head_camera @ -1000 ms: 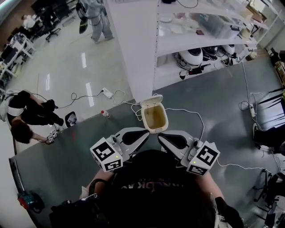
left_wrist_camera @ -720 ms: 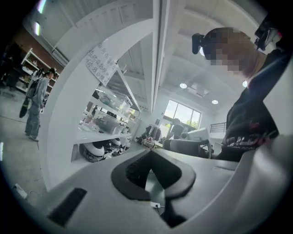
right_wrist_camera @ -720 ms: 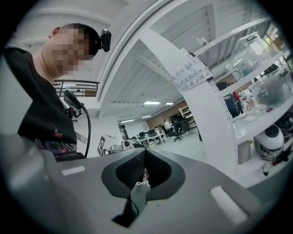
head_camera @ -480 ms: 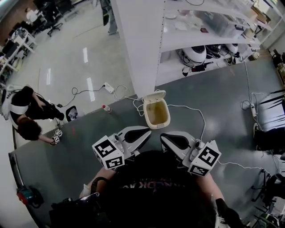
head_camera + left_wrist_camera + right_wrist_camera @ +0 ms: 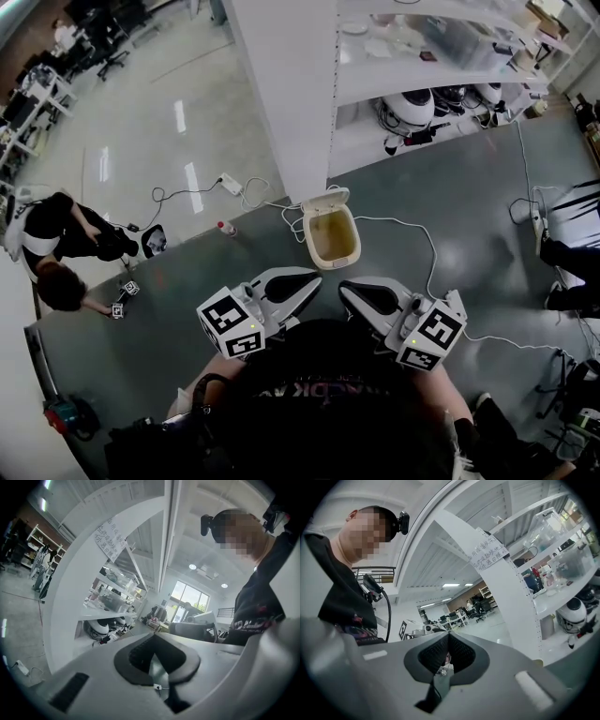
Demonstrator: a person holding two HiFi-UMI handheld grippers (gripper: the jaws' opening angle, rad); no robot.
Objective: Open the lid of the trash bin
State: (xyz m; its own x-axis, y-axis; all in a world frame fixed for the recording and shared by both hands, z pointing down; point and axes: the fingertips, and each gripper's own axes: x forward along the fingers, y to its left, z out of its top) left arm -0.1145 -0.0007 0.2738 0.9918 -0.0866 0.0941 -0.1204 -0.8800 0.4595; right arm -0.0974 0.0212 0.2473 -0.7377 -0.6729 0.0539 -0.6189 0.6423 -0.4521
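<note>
A small cream trash bin [image 5: 333, 264] stands on the grey floor just ahead of me, its lid [image 5: 325, 199] swung up and tipped back, the inside showing. My left gripper [image 5: 315, 276] and right gripper [image 5: 343, 287] hang side by side just short of the bin, tips angled toward each other, touching nothing. In the left gripper view the left gripper [image 5: 154, 639] has its dark pads [image 5: 140, 656] meeting at the tip with nothing between them. The right gripper [image 5: 448, 638] in its own view is likewise shut and empty.
A white column [image 5: 281, 84] and white shelves [image 5: 422, 80] holding round white helmets [image 5: 408, 108] rise behind the bin. White cables [image 5: 412, 234] and a power strip [image 5: 228, 184] trail over the floor. A small bottle [image 5: 223, 228] stands left of the bin. A person [image 5: 56, 248] crouches far left.
Both grippers have stayed shut and almost still. The bin sits slightly higher in the head view. The person walking at the back has left the view.
</note>
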